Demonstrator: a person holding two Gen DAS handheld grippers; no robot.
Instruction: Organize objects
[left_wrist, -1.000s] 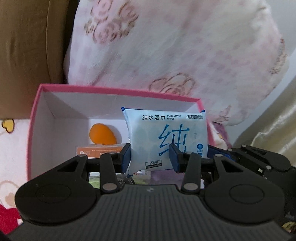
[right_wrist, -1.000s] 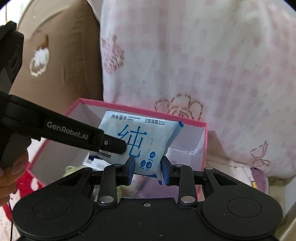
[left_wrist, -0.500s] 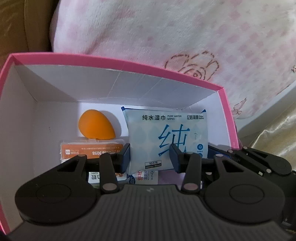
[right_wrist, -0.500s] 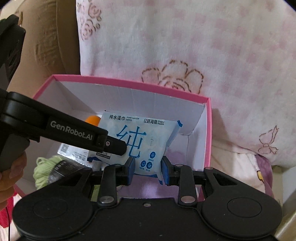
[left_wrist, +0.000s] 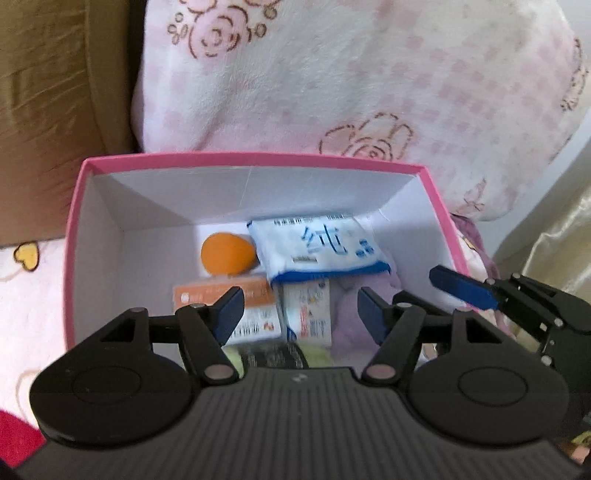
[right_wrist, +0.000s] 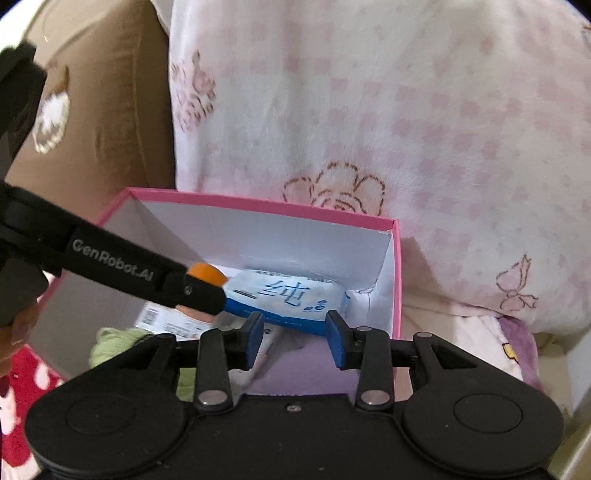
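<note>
Both grippers' jaws apart, empty, above wipes pack.

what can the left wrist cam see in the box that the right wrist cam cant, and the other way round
Only the left wrist view shows the small white and orange cartons side by side on the box floor, and the whole orange egg-shaped sponge.

Only the right wrist view shows the left gripper's arm lettered GenRobot.AI crossing the box, and a hand at the left edge.

Both show the pink box, the wet wipes pack lying inside it, purple cloth, and green yarn. Both grippers' fingers are open.
</note>
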